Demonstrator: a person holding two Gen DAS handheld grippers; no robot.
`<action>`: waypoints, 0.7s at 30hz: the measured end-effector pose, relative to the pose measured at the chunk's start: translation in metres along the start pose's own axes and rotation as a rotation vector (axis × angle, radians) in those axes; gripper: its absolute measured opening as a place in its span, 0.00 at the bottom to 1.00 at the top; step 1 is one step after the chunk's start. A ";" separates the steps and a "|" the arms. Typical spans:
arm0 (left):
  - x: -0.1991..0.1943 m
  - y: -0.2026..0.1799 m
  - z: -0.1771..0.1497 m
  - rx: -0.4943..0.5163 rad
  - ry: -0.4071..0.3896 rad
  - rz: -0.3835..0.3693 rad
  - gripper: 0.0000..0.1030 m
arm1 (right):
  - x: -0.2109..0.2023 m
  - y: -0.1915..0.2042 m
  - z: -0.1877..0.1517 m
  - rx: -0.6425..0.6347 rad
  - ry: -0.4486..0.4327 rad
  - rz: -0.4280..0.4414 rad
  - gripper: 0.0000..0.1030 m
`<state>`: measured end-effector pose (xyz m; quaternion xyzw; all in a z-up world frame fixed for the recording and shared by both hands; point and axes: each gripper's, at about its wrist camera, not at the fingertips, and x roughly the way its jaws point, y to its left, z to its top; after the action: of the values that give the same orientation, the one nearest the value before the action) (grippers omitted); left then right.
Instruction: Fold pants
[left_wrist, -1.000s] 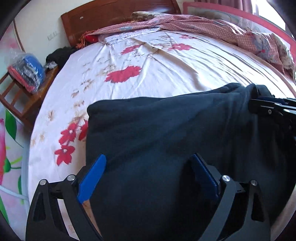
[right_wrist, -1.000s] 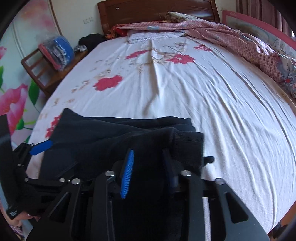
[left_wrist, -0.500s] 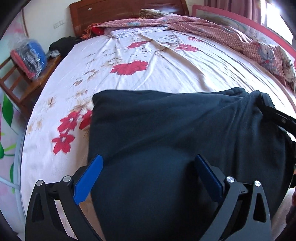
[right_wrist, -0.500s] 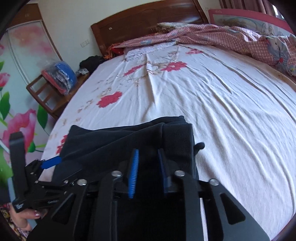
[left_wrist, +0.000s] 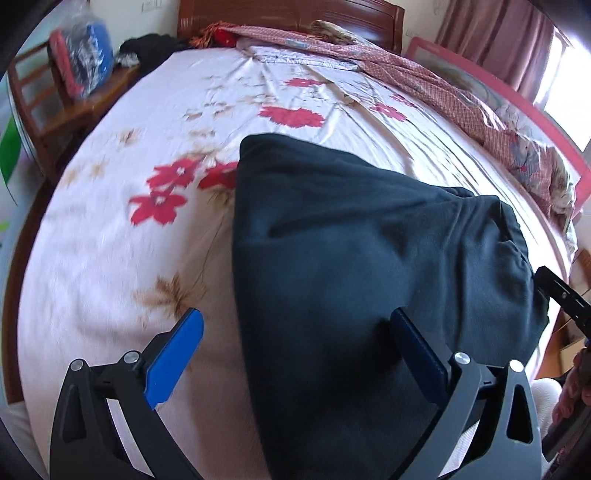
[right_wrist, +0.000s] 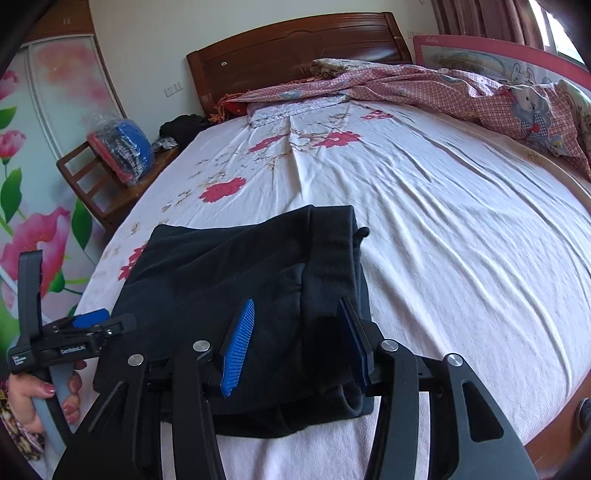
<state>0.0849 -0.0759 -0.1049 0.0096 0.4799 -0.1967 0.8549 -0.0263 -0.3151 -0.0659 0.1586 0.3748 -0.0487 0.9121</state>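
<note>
1. Lying folded into a compact dark rectangle, the pants (right_wrist: 236, 295) sit on the near left part of the bed sheet (right_wrist: 424, 206), close to the near edge of the mattress.
2. The left gripper (left_wrist: 295, 354) is spread wide open above the near left side of the bundle; its left pad is over bare sheet and its right pad is at the cloth, and neither pinches anything.
3. The right gripper (right_wrist: 295, 339) is also parted, its two blue pads straddling the thick waistband end on the right side of the stack, with no cloth clamped that I can see.
4. The fold looks close to finished, judging by the stacked layers and the squared far edge.
5. Risk: the right side shows several loose layers and a drawstring end poking out toward the far right; lifting a gripper away carelessly could drag the top layer and undo the stack.
6. Risk: the bundle sits near the mattress edge, so a push toward the near side could slide it off.
7. Risk: the soft, wrinkled sheet may bunch under the cloth if the pants get pushed sideways, skewing the edges.
</note>
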 end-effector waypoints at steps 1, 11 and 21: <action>0.000 0.001 -0.002 0.000 0.001 -0.005 0.98 | 0.000 -0.001 -0.001 0.001 0.001 0.000 0.45; -0.003 0.013 -0.029 -0.019 0.068 -0.105 0.98 | -0.008 -0.005 -0.014 0.006 0.019 -0.008 0.45; 0.010 0.010 -0.006 0.005 0.084 -0.153 0.98 | 0.005 -0.030 0.003 0.178 0.142 0.048 0.38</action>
<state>0.0881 -0.0690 -0.1178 -0.0168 0.5143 -0.2620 0.8164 -0.0269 -0.3439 -0.0746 0.2507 0.4289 -0.0486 0.8665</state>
